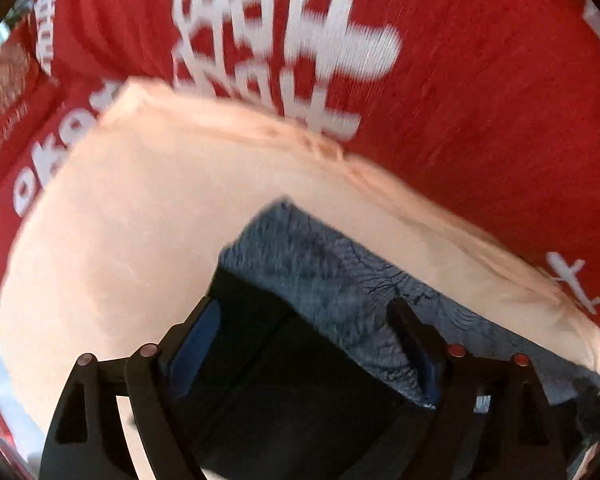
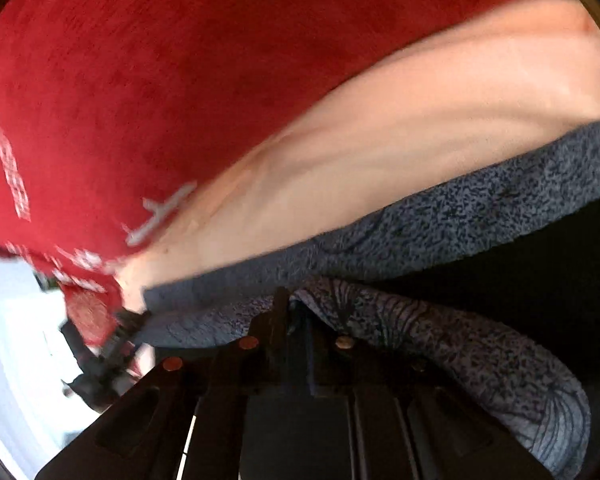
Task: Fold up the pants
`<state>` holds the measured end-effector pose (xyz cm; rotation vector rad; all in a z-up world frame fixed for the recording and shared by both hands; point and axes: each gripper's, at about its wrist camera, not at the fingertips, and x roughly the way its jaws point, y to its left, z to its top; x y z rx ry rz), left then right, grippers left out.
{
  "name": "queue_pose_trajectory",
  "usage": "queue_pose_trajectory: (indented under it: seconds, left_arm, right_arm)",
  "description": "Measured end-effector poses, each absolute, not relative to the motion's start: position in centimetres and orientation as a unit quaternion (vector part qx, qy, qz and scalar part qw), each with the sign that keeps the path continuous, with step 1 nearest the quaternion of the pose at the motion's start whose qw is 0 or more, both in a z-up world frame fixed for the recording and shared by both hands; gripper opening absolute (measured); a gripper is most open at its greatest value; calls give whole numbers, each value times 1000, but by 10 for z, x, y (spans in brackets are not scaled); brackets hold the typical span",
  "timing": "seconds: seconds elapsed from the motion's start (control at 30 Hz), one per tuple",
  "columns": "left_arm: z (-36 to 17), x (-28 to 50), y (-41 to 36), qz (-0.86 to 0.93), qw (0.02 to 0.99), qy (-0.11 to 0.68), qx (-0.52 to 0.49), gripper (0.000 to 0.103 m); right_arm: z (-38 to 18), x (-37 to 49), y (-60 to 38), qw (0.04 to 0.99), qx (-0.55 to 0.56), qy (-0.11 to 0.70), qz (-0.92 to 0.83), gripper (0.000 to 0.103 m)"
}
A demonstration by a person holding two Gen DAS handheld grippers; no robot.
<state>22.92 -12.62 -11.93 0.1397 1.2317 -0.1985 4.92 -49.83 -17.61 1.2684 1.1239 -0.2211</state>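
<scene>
The pants (image 1: 332,276), a blue-grey patterned fabric, are lying across a pale peach cloth (image 1: 140,240) that is covering part of a red printed spread (image 1: 480,100), which may be a worktop cover or a bed, though the blur is making that hard to settle. In the left wrist view the left hand-held gripper (image 1: 312,344) is standing released, its 2 fingers spread wide, with a corner of the pants reaching forward between and beyond them; whether the fabric is touching the right pad is not clear. In the right wrist view the right hand-held gripper (image 2: 296,312) is clenched on the pants (image 2: 440,220), its fingers meeting on a bunched fold right at the tips while a loose roll of the same fabric is trailing off to the right and down. From that gripper the garment's long axis is running from lower left to upper right along the peach cloth's edge. The right gripper is therefore the nearer and the only one holding, so the coming fold seems to be turning on it, while the left gripper is tilting low over the cloth, ready to close on its corner.
</scene>
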Motion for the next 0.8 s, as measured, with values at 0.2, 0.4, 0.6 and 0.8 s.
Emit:
queue_pose_trajectory:
  seconds: [0.2,0.4,0.6,0.8]
  left_arm:
    - [-91,212,-118,-96,823,553,89,86]
    - [-151,190,-169,-124,789,583,148,86]
    - [-162,204,-181,-92,794,576,171,90]
    - [-120,168,-163,-126,779,581,198,90]
  right_arm:
    - [-102,38,-472,743,447,493,-69,38]
    - [-123,63,-431,741,389,547,-29,36]
    - [-151,91,-455,752,375,538,-65,28]
    - [-118,31,-519,740,474,457,-134,32]
